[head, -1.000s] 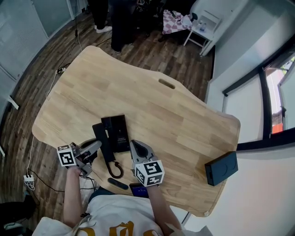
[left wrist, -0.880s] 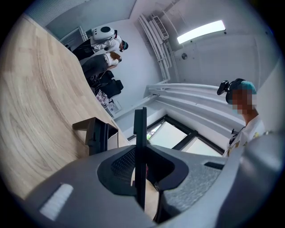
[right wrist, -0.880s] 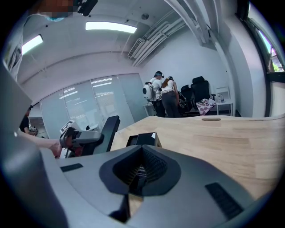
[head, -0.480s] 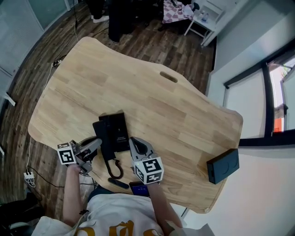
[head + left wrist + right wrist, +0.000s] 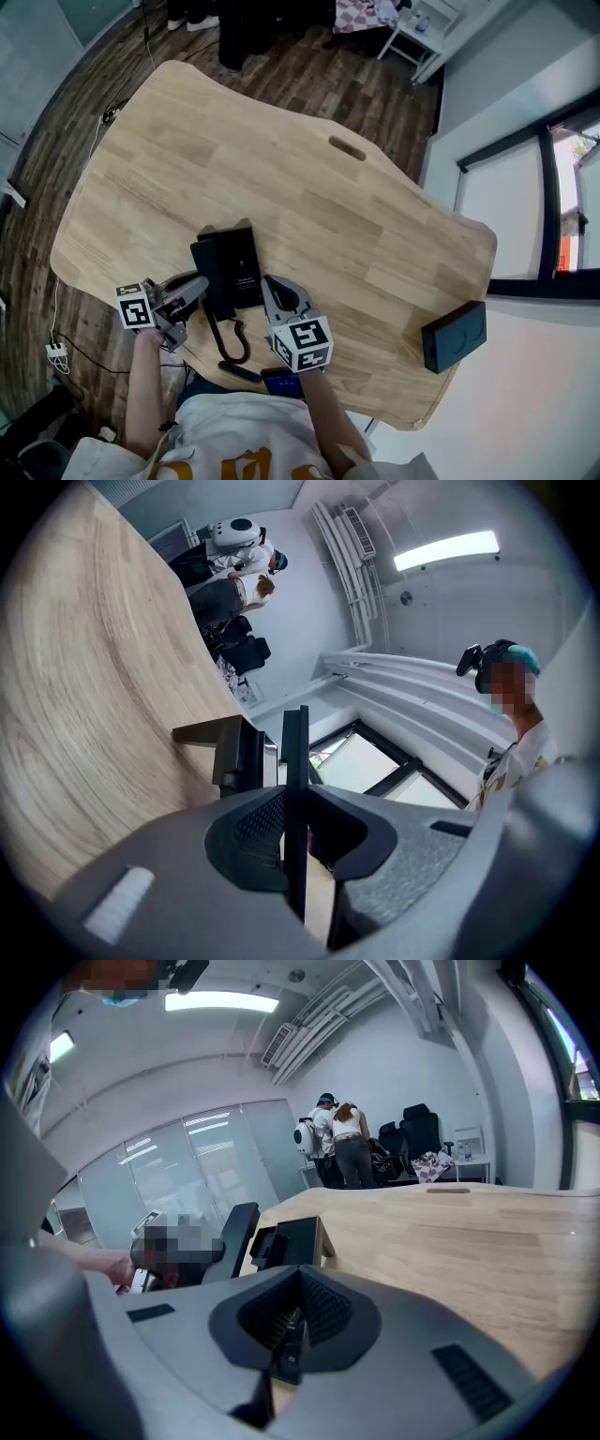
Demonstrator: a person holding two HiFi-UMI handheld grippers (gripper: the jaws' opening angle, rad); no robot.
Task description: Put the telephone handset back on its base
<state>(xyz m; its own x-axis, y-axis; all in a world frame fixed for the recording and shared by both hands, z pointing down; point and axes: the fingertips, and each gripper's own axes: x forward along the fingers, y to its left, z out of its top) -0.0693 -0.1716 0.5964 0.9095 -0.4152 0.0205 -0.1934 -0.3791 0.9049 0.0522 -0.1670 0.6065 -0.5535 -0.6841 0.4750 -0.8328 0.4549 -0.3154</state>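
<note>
two grippers hover over one wooden table point(image 5: 309, 211). the left gripper point(image 5: 195, 289) is clamped on the one black handset point(image 5: 217, 309), which it holds just beside the left side of the single phone base point(image 5: 244, 262), not yet seated on it. the right gripper point(image 5: 268, 285) has its jaws pressed together with nothing between them, near the base's right side. one cord point(image 5: 235, 345) loops toward the near edge, and one black box point(image 5: 455, 336) sits well apart at the table's right edge

Grey tongs point(image 5: 270, 284), marker cubes point(image 5: 302, 344), white shirt point(image 5: 234, 436)
</note>
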